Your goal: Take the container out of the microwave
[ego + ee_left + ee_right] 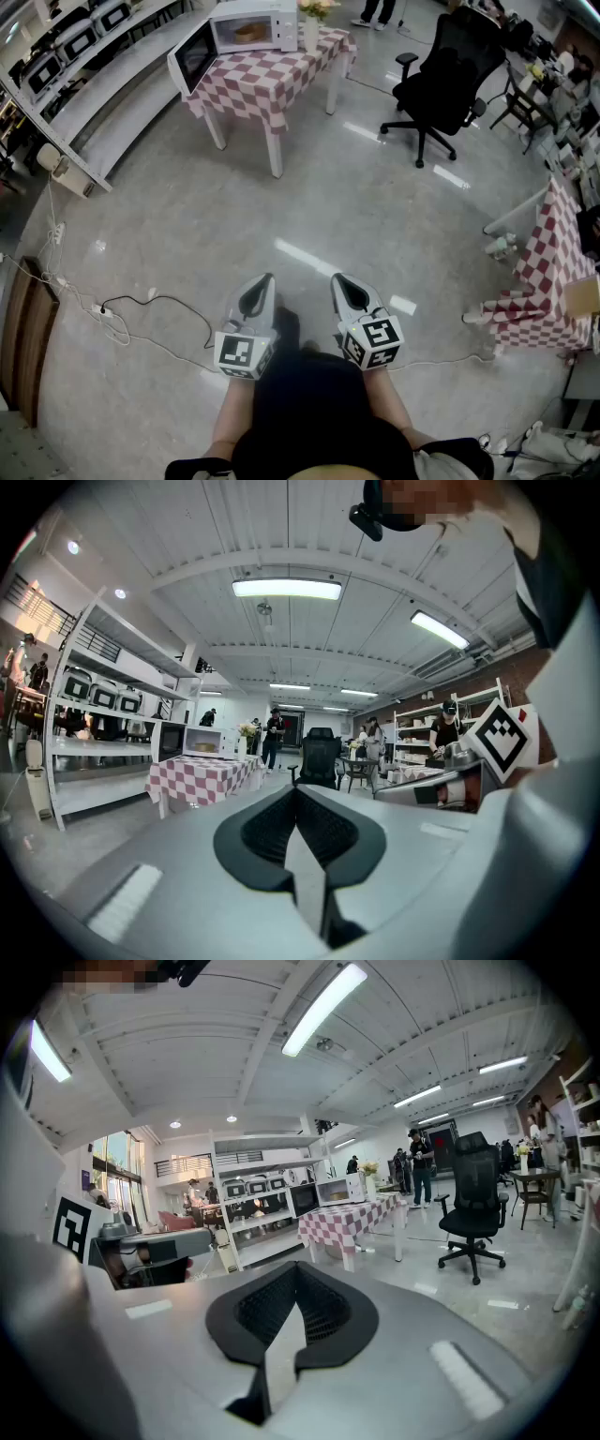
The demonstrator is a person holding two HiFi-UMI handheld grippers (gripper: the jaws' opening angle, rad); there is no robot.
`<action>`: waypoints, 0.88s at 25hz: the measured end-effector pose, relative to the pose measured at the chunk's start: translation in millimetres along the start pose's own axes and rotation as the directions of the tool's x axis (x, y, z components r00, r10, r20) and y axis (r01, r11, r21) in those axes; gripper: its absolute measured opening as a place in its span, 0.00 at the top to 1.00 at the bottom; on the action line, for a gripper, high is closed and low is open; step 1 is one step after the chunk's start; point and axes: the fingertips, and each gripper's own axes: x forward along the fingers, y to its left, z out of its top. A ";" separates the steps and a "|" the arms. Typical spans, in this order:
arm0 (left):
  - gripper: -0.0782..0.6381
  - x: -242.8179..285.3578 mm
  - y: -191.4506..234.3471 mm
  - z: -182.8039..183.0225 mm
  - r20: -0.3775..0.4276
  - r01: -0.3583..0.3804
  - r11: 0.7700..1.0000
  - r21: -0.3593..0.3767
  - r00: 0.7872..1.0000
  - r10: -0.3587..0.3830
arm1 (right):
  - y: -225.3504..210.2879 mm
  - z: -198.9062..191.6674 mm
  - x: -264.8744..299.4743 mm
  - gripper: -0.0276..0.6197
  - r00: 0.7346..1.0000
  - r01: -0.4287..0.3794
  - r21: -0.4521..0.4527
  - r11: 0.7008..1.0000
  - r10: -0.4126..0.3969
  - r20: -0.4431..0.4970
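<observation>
Container (248, 35) inside the far microwave (286, 26), too small for detail

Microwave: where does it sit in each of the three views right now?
Head view: microwave top centre, door open.
Left gripper view: microwave left of centre, mid-height.
Right gripper view: microwave just right of centre.
Shared landmark: the checkered table under it.

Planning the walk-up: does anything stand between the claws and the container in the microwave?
Nothing visible does. The microwave door is swung open and the container shows inside. Only open floor lies between the left claw, the right claw and the table. The chair stands off to the right.
</observation>
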 end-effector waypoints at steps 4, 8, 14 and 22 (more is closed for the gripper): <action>0.88 -0.5 -10.2 -8.4 -0.010 0.015 1.000 0.003 1.000 -0.015 | -0.3 -2.9 -10.6 0.96 1.000 0.011 -0.008 1.000 -0.011 0.014; 0.88 -1.7 -13.8 -12.2 -0.033 0.029 0.999 0.015 0.999 -0.028 | -3.7 -1.4 -13.8 0.95 0.999 0.039 0.015 0.999 -0.039 0.031; 0.88 -1.5 -10.4 -5.8 -0.024 0.023 1.000 0.019 0.999 -0.022 | 0.5 -7.8 -7.5 0.95 0.999 0.039 0.063 0.997 -0.040 0.009; 0.88 17.6 20.5 -11.9 -0.049 -0.020 1.000 0.003 0.999 0.020 | -4.3 -3.6 28.1 0.95 1.000 0.028 0.059 0.998 -0.028 -0.006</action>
